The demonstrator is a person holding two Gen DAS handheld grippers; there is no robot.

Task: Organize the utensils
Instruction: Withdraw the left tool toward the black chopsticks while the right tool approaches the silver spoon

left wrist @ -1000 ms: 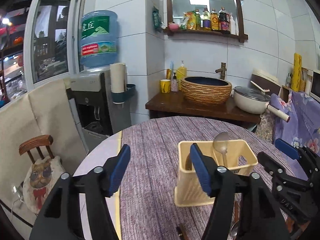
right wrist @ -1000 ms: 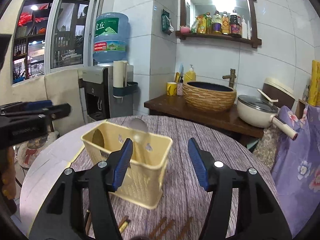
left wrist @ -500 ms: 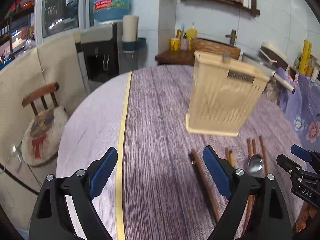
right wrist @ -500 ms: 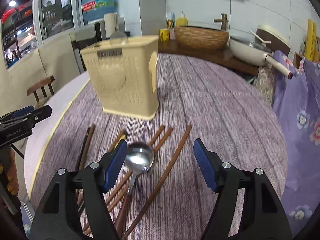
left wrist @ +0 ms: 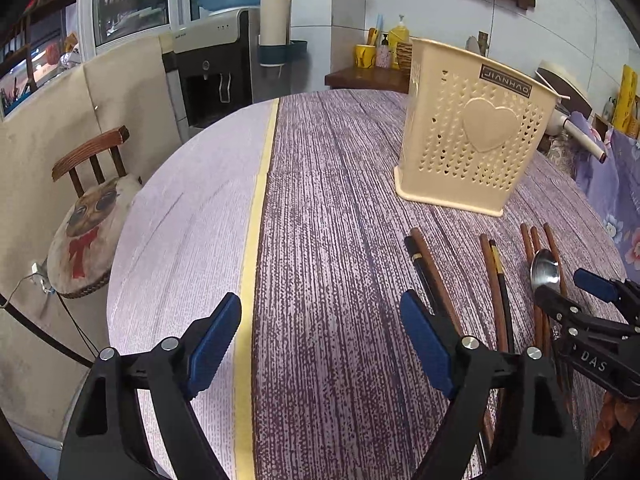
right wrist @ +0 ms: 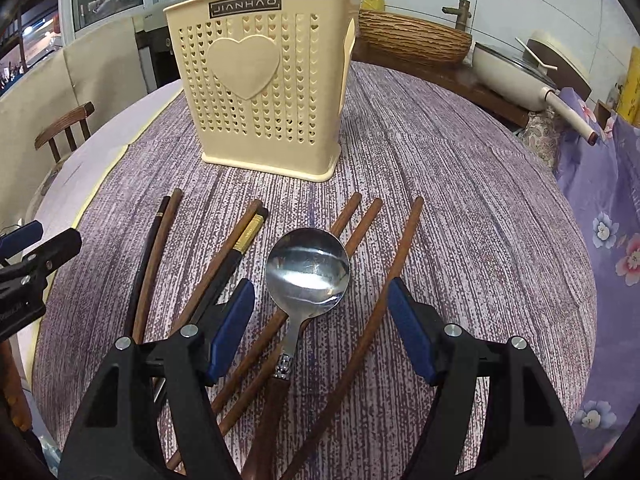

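A cream perforated utensil holder stands upright on the round table; it also shows in the left wrist view. In front of it lie several brown chopsticks and a steel spoon with a wooden handle. My right gripper is open, low over the spoon's neck, its jaws either side of it. My left gripper is open and empty over bare tablecloth, left of the chopsticks. The right gripper appears at the right edge of the left wrist view.
The table has a purple striped cloth with a yellow stripe. A wooden chair with a cat cushion stands at the left. A water dispenser, a side counter with a woven basin and a pot are behind.
Both grippers have dropped and pulled back from above the holder to low over the table. The right one now sits over the spoon. Both stay open.
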